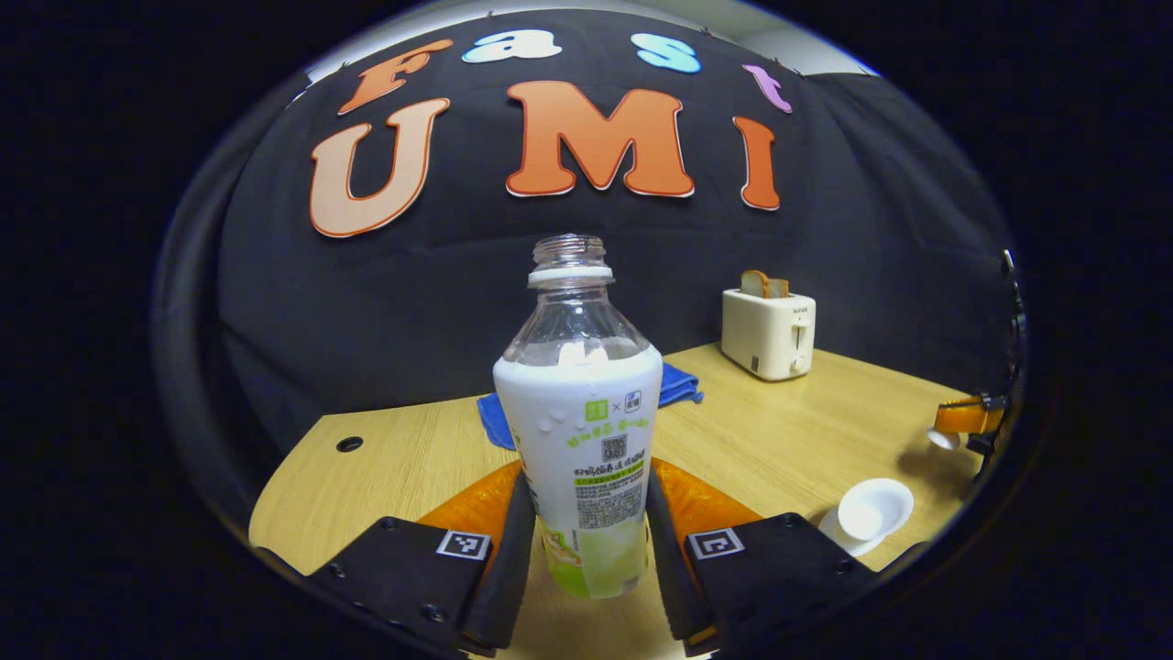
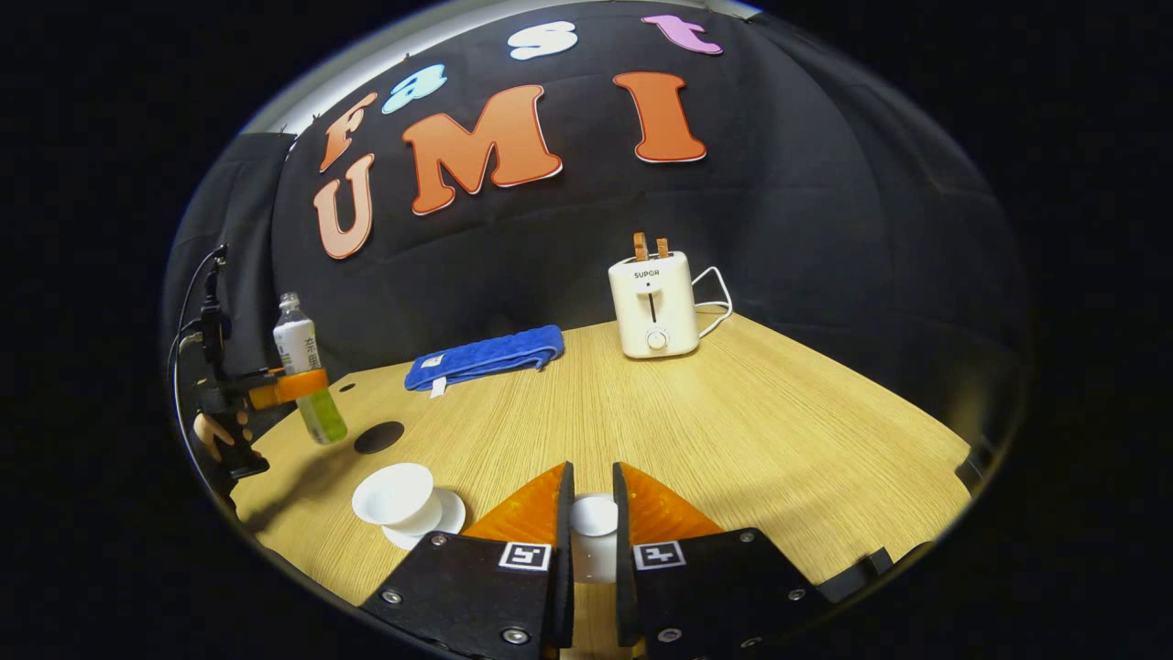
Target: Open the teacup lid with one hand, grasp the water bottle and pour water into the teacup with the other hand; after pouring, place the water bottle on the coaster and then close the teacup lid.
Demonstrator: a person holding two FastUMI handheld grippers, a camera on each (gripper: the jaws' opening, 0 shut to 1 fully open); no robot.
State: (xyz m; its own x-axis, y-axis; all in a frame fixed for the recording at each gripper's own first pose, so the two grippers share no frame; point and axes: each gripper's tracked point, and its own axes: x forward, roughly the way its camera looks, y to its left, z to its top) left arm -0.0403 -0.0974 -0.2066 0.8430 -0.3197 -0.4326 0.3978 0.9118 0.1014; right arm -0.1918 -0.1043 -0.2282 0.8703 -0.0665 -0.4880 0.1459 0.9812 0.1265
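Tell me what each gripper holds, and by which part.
Left gripper: water bottle, by its lower body. Right gripper: teacup lid, by its knob.

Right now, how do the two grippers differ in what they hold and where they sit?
The left gripper is shut on the upright, uncapped water bottle, held above the table near the dark coaster. The right gripper is shut on the small white teacup lid, lower down, beside the open teacup. Both grip firmly with both fingers.
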